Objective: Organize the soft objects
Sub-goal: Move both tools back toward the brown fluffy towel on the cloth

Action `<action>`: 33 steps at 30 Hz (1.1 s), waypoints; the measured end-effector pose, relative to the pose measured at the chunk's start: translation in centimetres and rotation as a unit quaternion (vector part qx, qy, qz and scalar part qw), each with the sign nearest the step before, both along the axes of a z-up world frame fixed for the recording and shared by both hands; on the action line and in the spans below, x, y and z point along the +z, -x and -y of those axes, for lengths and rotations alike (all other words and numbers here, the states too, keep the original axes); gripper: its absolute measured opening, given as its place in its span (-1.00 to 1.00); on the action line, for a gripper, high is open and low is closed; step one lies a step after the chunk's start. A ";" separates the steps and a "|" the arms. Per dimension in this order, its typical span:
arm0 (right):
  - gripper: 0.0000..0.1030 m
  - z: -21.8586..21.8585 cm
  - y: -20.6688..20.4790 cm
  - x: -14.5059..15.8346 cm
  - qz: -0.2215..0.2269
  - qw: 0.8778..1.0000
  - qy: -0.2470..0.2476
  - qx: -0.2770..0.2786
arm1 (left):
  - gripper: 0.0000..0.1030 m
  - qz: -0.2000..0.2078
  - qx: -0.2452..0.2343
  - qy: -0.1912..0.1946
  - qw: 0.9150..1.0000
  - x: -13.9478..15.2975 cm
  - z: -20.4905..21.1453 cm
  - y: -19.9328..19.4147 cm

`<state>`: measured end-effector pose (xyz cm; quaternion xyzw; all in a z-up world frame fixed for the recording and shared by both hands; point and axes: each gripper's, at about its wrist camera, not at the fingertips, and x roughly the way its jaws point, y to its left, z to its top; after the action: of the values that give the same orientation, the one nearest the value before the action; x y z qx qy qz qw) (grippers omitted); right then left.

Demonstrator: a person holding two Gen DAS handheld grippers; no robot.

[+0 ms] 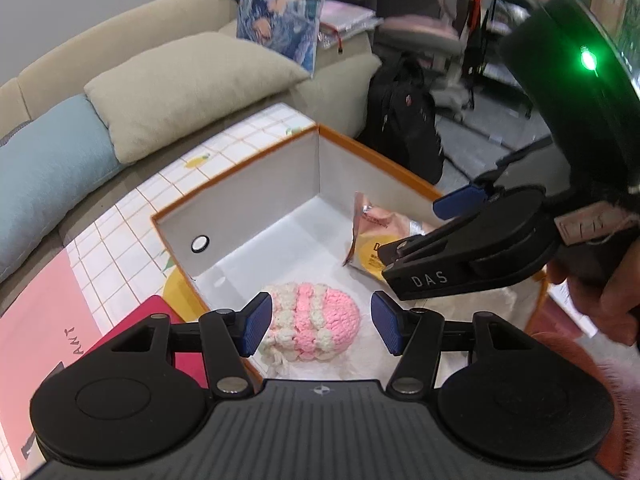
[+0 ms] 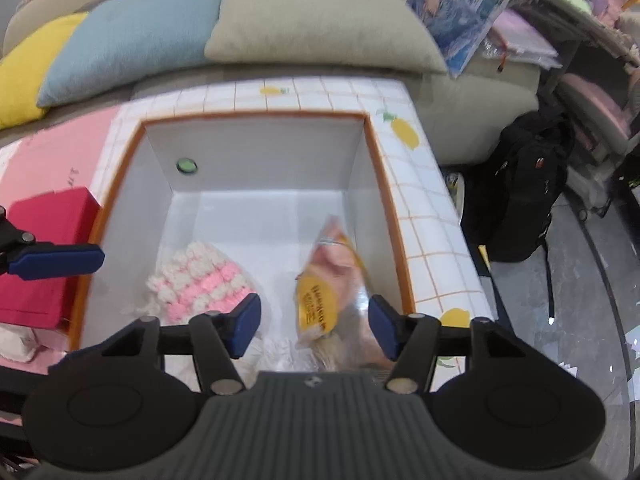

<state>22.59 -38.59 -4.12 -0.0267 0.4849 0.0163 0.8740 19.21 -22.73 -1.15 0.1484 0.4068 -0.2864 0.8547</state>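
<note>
A white box with an orange rim (image 1: 240, 168) (image 2: 256, 114) stands on a tiled tablecloth. Inside it lies a pink and white crocheted piece (image 1: 316, 320) (image 2: 200, 280). My left gripper (image 1: 320, 326) hangs open just above it, one pad on each side and neither touching. A clear packet with a yellow label (image 1: 370, 244) (image 2: 332, 280) sits tilted at the box's right side. My right gripper (image 2: 314, 330) (image 1: 424, 228) is open over it, and the packet is free of its pads. One left fingertip (image 2: 60, 262) shows at the left edge of the right wrist view.
A red box (image 1: 132, 332) (image 2: 44, 248) lies against the left wall of the white box. Beige (image 1: 188, 84) and blue cushions (image 1: 48, 176) line the sofa behind the table. A black backpack (image 1: 404, 120) (image 2: 528, 184) stands on the floor to the right. A hand (image 1: 600, 292) holds the right gripper.
</note>
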 end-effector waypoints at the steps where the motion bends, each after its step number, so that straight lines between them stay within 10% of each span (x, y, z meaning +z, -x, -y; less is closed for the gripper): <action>1: 0.19 -0.3 0.6 0.4 0.010 1.000 0.000 -0.001 | 0.31 0.004 0.003 0.007 1.000 0.4 -0.5 0.2; 18: 0.36 -7.5 11.2 3.0 0.128 0.987 -0.088 -0.046 | 0.31 0.076 0.089 0.084 0.990 3.9 -11.9 7.8; 33: 0.47 -19.9 15.8 1.6 0.139 0.981 -0.100 0.089 | 0.31 0.042 0.220 0.086 0.971 0.0 -22.7 12.2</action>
<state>6.81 -18.70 -2.57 0.0155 0.3507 0.1380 0.9261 7.03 -0.01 -1.14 -0.0064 0.3670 -0.1185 0.9226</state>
